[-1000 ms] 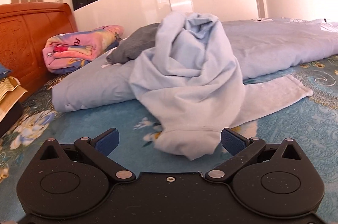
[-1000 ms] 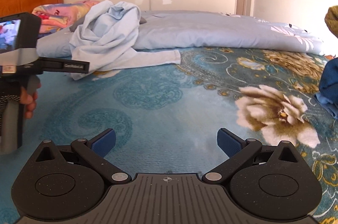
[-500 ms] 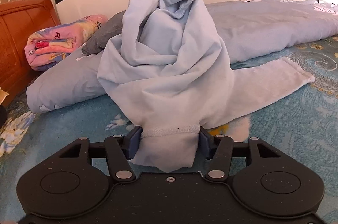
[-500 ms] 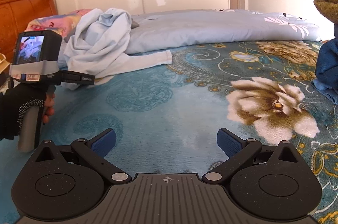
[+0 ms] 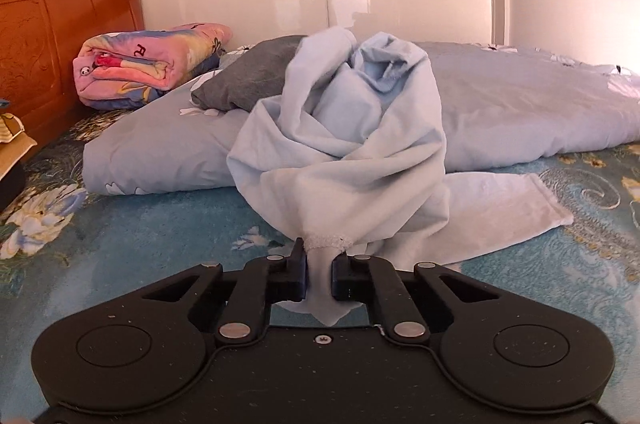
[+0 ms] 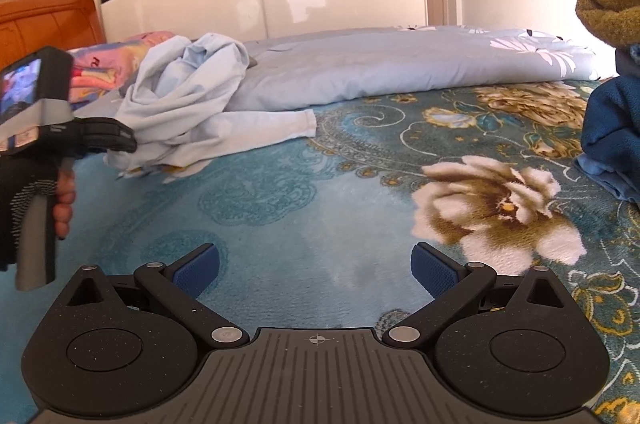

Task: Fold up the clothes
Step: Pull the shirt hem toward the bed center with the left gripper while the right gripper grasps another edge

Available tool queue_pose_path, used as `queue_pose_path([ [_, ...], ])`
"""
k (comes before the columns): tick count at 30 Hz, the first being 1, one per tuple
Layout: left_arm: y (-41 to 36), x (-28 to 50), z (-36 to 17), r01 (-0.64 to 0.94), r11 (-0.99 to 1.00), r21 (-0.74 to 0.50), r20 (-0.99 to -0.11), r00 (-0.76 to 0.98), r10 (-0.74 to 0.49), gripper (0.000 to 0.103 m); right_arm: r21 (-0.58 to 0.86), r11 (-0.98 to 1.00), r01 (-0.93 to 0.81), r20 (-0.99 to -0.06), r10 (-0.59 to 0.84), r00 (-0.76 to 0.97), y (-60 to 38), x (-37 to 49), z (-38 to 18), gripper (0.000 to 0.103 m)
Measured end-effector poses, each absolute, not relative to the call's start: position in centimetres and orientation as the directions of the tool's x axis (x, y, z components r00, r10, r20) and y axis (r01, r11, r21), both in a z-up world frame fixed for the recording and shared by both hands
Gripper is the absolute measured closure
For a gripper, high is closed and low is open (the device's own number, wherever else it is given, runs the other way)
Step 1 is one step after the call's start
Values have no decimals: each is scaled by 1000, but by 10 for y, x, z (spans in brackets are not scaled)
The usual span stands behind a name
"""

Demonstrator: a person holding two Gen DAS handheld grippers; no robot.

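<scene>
The left gripper (image 5: 319, 274) is closing its jaws on the stitched hem of the light blue garment (image 5: 352, 152), and the pads are already pinching the bunched cloth tightly, with a small tail of fabric hanging out below them. The garment is sitting as a crumpled mound on the blue floral bedspread (image 5: 120, 244), leaning against the front edge of the pale blue duvet (image 5: 540, 112), and one sleeve is lying flat on the bedspread to the right of the mound. A grey pillow (image 5: 248, 80) is resting on the duvet just behind the garment, and a folded pink blanket (image 5: 148, 64) is lying further left of it, beside the wooden headboard (image 5: 48, 36). The right gripper (image 6: 316, 270) is hovering over bare bedspread well to the right of the garment, its jaws standing wide apart with nothing between them. In its view the person's gloved hand (image 6: 28, 192) is gripping the left tool's handle.
</scene>
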State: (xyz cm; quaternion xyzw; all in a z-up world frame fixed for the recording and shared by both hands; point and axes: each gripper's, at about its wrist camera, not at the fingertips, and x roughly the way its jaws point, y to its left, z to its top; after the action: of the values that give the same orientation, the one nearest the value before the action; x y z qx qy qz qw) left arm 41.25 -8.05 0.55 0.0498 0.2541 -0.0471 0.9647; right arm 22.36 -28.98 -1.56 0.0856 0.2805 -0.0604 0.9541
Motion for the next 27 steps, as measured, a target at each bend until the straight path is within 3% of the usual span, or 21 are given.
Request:
queue_pose_path([
  [12, -21, 282, 66, 184, 983, 6, -464, 871, -160, 96, 162, 966, 201, -513, -91, 853, -291, 174, 14, 0],
  [27, 67, 106, 51, 114, 989, -96, -531, 834, -148, 95, 135, 975, 178, -442, -102, 891, -274, 96, 63, 0],
])
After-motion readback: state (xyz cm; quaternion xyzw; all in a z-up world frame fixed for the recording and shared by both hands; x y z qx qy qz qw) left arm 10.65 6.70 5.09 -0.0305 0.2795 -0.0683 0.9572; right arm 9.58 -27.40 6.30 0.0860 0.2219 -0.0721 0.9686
